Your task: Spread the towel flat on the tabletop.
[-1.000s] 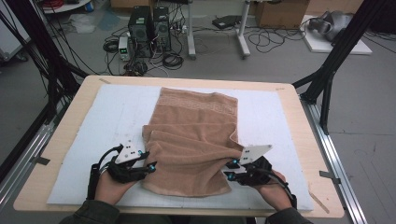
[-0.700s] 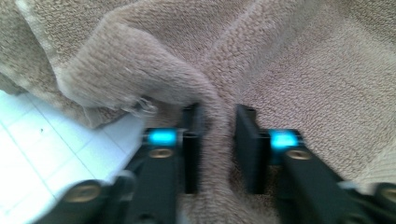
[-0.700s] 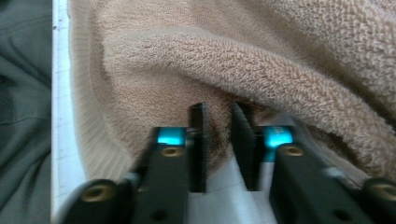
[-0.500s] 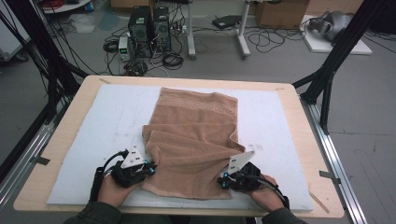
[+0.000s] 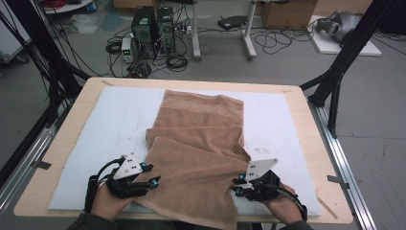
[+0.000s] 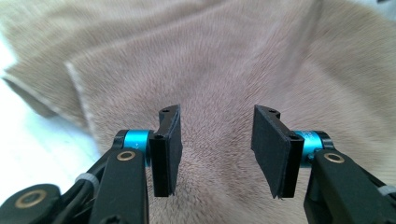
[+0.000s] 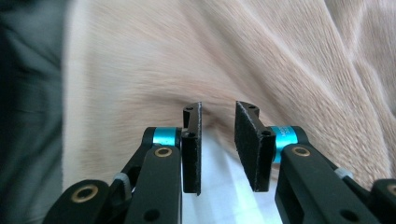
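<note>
High view, folded towel (image 5: 201,158) on mat (image 5: 110,124)

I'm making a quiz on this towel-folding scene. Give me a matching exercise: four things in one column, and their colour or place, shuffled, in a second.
Things:
1. towel
2. mat under the towel
3. left claw
4. right claw

Descriptions:
A. white
B. at the towel's near right edge, jaws apart
C. light brown, partly folded
D. at the towel's near left edge, jaws apart

Pairs: 1-C, 2-A, 3-D, 4-B
</note>
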Motion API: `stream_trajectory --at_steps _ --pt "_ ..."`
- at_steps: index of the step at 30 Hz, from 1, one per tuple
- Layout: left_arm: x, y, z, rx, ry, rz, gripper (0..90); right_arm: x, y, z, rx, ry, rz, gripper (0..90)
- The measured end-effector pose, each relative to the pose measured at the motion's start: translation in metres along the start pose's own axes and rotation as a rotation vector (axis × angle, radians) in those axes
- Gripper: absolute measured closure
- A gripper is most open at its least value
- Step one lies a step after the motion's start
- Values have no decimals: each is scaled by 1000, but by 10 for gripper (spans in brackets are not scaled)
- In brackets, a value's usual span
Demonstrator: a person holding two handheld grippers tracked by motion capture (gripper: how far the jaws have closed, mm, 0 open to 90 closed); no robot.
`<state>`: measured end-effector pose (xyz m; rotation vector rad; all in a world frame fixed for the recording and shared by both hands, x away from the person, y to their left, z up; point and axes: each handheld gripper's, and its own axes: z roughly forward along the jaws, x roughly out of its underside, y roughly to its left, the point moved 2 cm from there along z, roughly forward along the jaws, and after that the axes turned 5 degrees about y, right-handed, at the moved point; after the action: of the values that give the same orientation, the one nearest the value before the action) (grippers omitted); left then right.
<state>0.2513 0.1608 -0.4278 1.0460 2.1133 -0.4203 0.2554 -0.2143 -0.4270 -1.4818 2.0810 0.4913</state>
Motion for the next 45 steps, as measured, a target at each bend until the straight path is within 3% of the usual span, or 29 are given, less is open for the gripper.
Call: stream_trajectory --at_steps 2,3,5,6,9,16,18,21,22,24,25,28,29,33,35,39,42,45 --pt "7 3 15 10 61 17 549 1 -4 9 -2 19 27 698" --pt "11 4 21 13 90 15 568 2 -5 14 4 39 18 691" --pt "17 5 24 38 61 4 623 6 -7 21 1 61 43 703" --pt "17 4 24 42 55 -5 713 8 -8 23 5 46 48 757" --pt "16 -2 23 26 63 30 846 10 -14 22 0 35 56 857" --pt "23 -20 7 32 35 27 860 13 -15 6 -9 56 39 867" --pt "23 -30 1 54 22 36 859 18 -14 -5 6 60 41 867" --pt "20 -46 -11 112 -9 52 849 26 -14 -17 -19 68 54 853" --pt "18 -49 -14 105 -20 63 814 27 -13 -21 -22 57 61 823" --pt "12 -47 -18 85 -37 79 720 25 -12 -27 -35 -7 70 771" --pt "8 -42 -19 70 -39 84 686 23 -12 -29 -18 -35 73 756" --pt "-1 -25 -11 29 -41 82 623 14 -16 -25 3 -25 62 702" --pt "-3 -19 -7 16 -39 81 610 11 -19 -20 -15 -29 62 685" --pt "0 1 18 11 33 45 584 6 -28 7 -49 2 77 624" --pt "6 3 27 31 82 43 620 6 -30 20 -71 23 79 664" --pt "15 -4 26 23 45 55 866 6 -27 28 -73 2 77 829" --pt "19 -9 19 16 41 52 878 4 -23 28 -55 12 48 856" --pt "28 -17 5 17 24 53 878 1 -14 27 -71 17 24 858"
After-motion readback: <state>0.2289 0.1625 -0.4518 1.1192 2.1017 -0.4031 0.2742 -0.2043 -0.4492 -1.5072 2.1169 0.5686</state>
